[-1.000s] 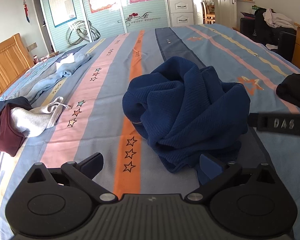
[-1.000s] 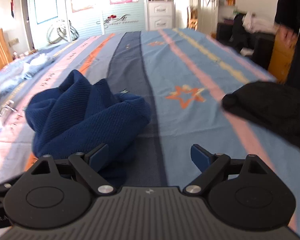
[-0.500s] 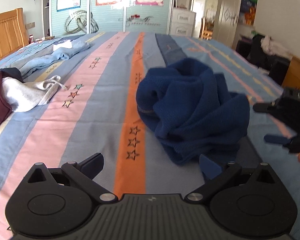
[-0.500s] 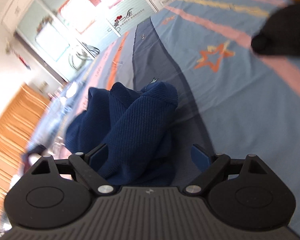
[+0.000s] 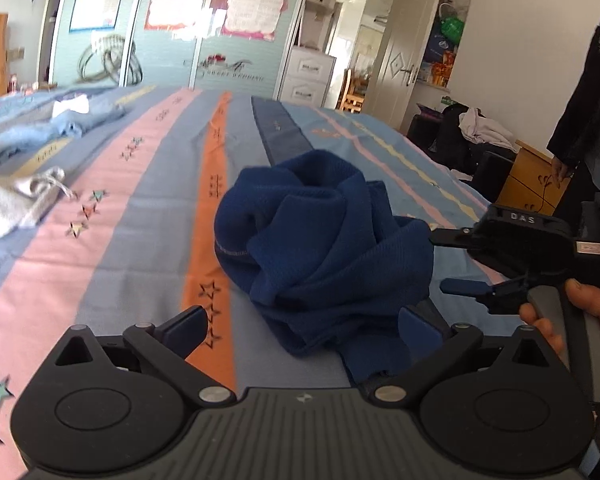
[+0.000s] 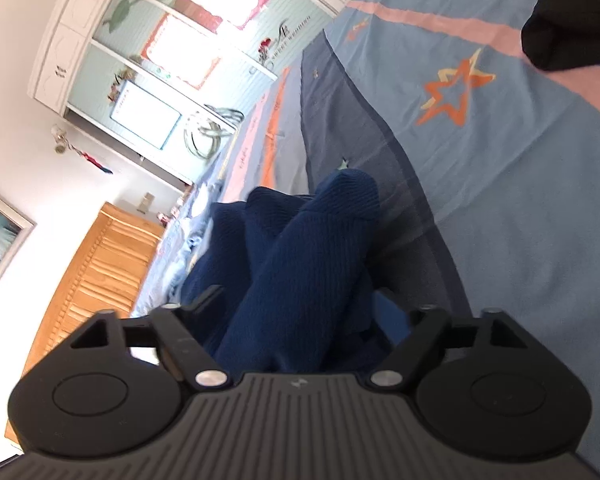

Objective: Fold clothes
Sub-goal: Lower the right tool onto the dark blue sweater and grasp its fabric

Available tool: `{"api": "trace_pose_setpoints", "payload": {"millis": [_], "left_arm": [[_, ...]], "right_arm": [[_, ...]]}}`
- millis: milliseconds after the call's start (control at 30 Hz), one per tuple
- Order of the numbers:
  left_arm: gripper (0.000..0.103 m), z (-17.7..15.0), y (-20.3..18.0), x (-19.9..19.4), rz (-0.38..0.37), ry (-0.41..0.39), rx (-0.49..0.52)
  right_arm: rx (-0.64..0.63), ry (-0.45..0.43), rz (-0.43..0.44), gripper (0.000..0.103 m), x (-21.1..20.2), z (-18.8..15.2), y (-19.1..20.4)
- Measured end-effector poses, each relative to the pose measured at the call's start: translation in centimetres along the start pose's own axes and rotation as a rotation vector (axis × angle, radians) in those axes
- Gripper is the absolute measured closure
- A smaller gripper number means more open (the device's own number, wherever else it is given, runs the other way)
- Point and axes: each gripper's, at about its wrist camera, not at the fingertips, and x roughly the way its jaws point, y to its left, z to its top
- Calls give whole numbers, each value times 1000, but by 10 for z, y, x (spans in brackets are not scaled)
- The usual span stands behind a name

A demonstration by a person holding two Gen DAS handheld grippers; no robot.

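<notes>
A crumpled navy sweater point(image 5: 320, 236) is heaped on the striped bed point(image 5: 140, 208). Left gripper point(image 5: 304, 326) is spread wide at its near edge; right gripper point(image 6: 296, 312), rolled sideways, is spread wide around a fold.

The navy blue knit garment point(image 5: 320, 240) lies in a crumpled, unfolded heap of rolled folds. A pale stitched hem line shows on its left side. In the left wrist view the heap sits ahead of the left gripper's fingers point(image 5: 184, 326), nearer the right finger; its lower edge trails down beside that finger. In the right wrist view the garment point(image 6: 292, 280) fills the gap between the right gripper's fingers point(image 6: 204, 300), with ribbed folds rising forward between them.
</notes>
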Motion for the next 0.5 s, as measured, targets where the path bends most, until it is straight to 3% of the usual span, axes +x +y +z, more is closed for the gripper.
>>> {"api": "trace_pose_setpoints", "payload": {"millis": [300, 500], "left_arm": [[1, -3, 7, 3, -8, 28, -39], [1, -3, 7, 4, -6, 50, -59]], "right_arm": [[108, 9, -1, 29, 24, 13, -8], [173, 10, 17, 38, 32, 15, -12]]}}
